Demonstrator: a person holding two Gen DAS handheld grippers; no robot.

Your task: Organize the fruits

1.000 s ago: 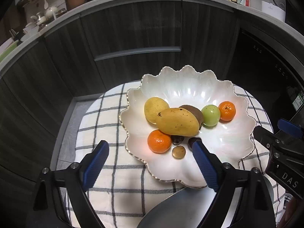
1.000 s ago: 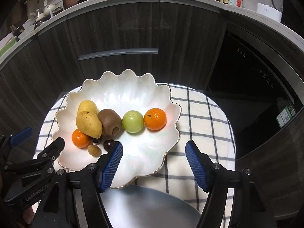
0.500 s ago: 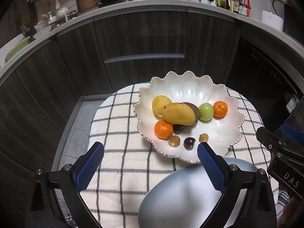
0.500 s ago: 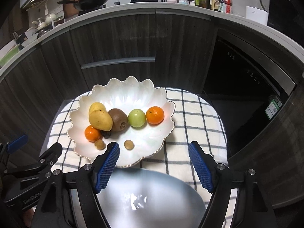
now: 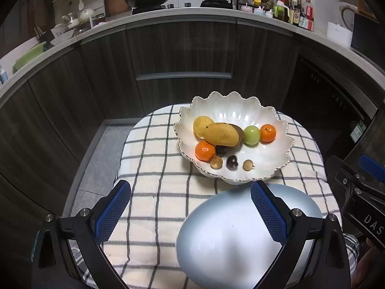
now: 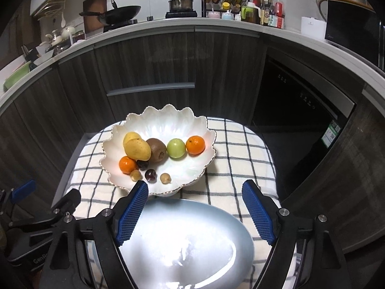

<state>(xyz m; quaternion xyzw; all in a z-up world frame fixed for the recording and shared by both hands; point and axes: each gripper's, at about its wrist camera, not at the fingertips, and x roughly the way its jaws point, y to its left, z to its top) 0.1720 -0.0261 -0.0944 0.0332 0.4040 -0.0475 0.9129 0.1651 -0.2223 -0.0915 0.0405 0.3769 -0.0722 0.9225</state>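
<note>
A white scalloped bowl (image 5: 281, 159) (image 6: 168, 112) stands on the checked cloth. It holds a mango (image 5: 223, 134) (image 6: 137, 149), a kiwi (image 6: 156, 153), a green fruit (image 5: 252, 134) (image 6: 176, 148), two oranges (image 5: 205, 151) (image 6: 195, 145), a dark cherry (image 5: 232, 162) (image 6: 150, 175) and small brown fruits (image 5: 247, 165) (image 6: 165, 178). My left gripper (image 5: 190, 187) hangs open and empty above the cloth, short of the bowl. The right gripper (image 6: 195, 185) is beside it, its jaws opening with nothing between them. A pale blue plate (image 5: 240, 236) (image 6: 187, 240) lies under both.
The checked cloth (image 5: 154, 159) (image 6: 243, 149) covers a small round table. Dark wooden cabinets (image 5: 182, 55) curve behind it, with a dark appliance front (image 6: 296, 101) at the right. Pans and bottles stand on the counter above. Grey floor (image 5: 96, 159) shows at the left.
Both grippers have drawn back and up from the bowl, their jaws wider. The pale blue plate has come into view beneath them. A second small brown fruit now lies at the bowl's front.
</note>
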